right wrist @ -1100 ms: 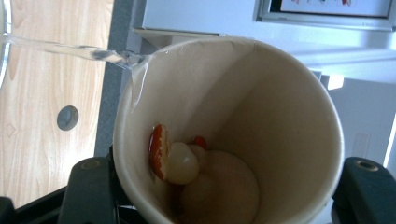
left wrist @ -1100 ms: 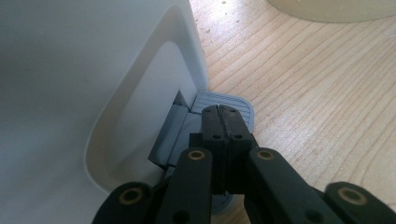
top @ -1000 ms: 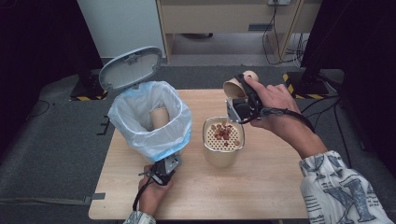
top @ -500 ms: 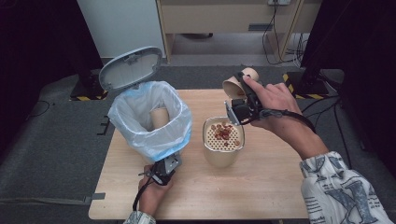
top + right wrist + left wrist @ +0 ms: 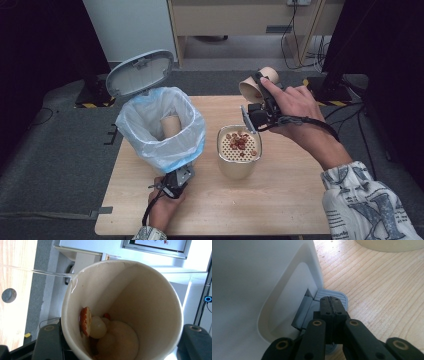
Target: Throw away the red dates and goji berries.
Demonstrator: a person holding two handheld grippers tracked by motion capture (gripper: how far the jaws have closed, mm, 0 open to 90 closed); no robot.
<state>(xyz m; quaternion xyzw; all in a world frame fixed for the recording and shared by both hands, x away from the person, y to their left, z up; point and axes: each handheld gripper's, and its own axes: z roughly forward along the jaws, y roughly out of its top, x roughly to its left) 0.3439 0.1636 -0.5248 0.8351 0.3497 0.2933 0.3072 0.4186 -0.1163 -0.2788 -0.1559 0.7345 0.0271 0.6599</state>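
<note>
Cup [image 5: 251, 89] sits clamped in my right gripper [image 5: 258, 97], tilted above and behind the strainer bowl [image 5: 239, 157]; my left gripper [image 5: 330, 300], jaws pressed together, presses the bin's pedal [image 5: 339, 297].

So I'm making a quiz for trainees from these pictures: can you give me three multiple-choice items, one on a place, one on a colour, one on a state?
1. Where does the left gripper press?
A. the bin's pedal
B. the lid
C. the strainer

2. What colour is the bag lining the bin?
A. black
B. pale blue
C. red

3. How is the bin's lid?
A. shut
B. taken off
C. raised open

Answers:
1 A, its shut jaws rest on the ribbed grey pedal.
2 B, translucent pale blue plastic drapes over the rim.
3 C, it stands up behind the bin.
</note>
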